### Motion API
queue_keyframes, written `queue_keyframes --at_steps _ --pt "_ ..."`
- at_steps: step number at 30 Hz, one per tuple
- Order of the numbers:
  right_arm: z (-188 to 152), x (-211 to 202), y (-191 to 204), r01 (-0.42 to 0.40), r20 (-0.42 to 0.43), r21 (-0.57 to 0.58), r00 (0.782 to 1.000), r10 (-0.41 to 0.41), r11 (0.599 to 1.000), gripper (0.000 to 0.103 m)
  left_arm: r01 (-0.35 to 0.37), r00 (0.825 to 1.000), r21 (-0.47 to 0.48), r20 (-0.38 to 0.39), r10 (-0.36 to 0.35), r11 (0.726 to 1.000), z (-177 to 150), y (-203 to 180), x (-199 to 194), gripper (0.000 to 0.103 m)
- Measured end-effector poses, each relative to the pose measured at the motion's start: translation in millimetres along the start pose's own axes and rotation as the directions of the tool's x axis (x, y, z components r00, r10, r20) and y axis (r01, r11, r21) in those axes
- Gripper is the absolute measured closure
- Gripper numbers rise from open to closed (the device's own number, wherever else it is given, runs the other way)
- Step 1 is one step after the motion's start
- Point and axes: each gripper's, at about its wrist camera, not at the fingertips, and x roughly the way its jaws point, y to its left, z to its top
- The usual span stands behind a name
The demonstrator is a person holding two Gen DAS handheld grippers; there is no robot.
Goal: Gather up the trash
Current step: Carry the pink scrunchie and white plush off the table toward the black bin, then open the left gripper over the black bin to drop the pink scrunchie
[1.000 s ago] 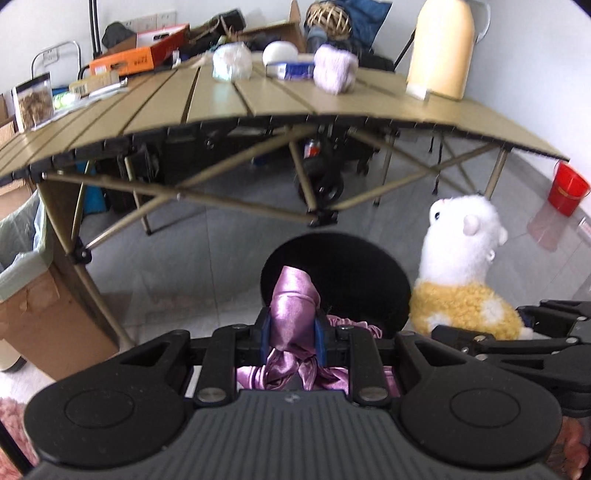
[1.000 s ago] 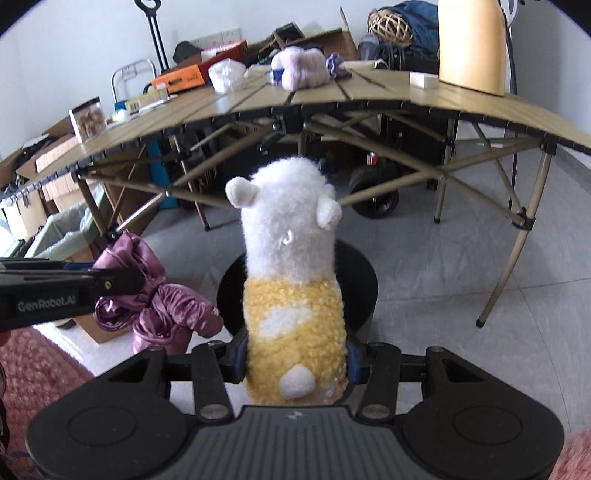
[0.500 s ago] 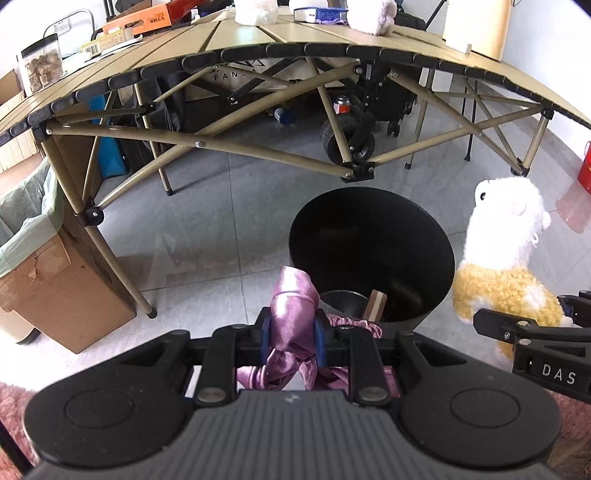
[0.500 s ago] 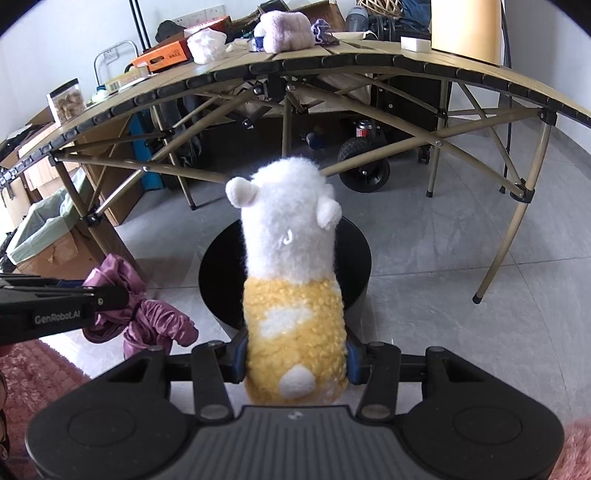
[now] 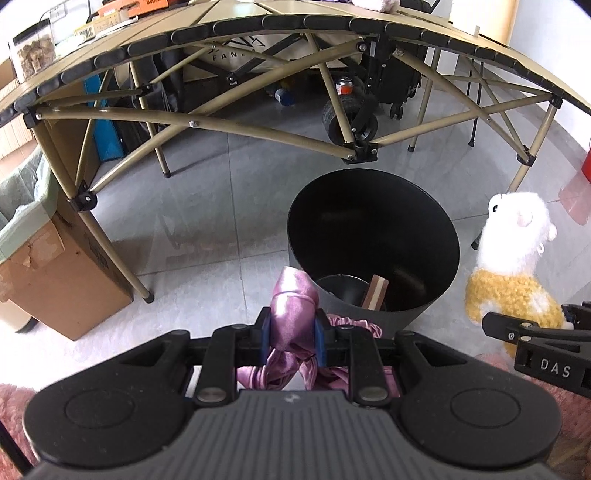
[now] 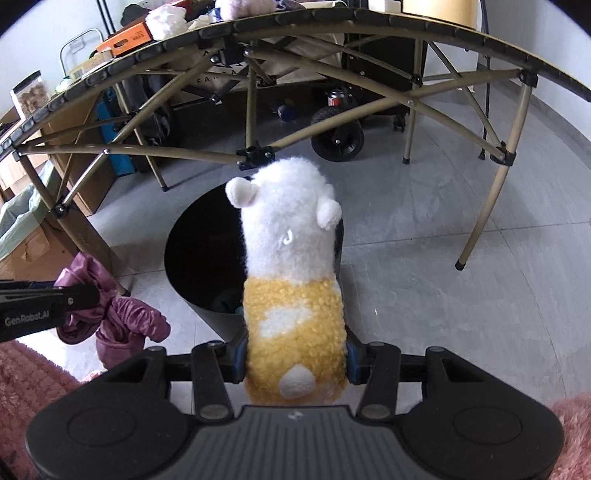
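Left claw (image 5: 291, 341) was clamped on a bunched purple cloth (image 5: 293, 314) at the near rim of the black bin (image 5: 373, 243), right claw (image 6: 295, 356) gripped a white-and-yellow plush toy (image 6: 293, 280) above the same bin, both apparently poised for dropping in. Legible markings: "GenRobot.AI" and "DAS" on the claws; "FAN" on a bag under the counter (image 5: 236, 22).
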Motion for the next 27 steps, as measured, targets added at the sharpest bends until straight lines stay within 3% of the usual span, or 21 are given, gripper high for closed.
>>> queue_keyframes --at_steps 18,27 --pt "11 6 -24 0.049 0.032 0.085 0.998 -0.052 0.995 0.056 0.044 0.995 0.022 0.091 -0.046 0.999 62 -44 18 0.08" --pt "26 16 -46 0.066 0.025 0.178 0.997 -0.072 0.982 0.056 0.04 0.997 0.014 0.064 -0.041 0.999 84 -64 50 0.08"
